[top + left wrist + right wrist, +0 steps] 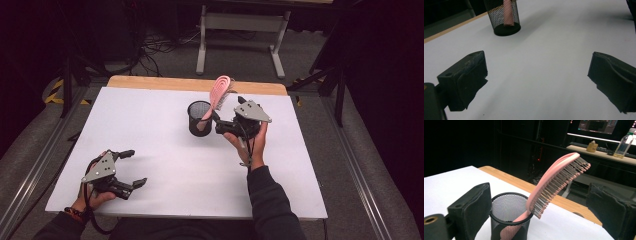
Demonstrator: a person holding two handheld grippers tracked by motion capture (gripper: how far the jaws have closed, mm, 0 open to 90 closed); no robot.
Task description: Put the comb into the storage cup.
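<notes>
Pink hairbrush (219, 95) stood handle-down in the mesh pen cup (199, 119) at counter (150, 130) centre; the right hand-held gripper (231, 114), at three o'clock, jaws spread, is best withdrawn straight back without nudging the cup.

We see a dark lab: monitor (599, 125) at one o'clock, floor cables (150, 50) at eleven, white-topped table (150, 125).

Bright tabletop, dark surroundings, soft focus
</notes>
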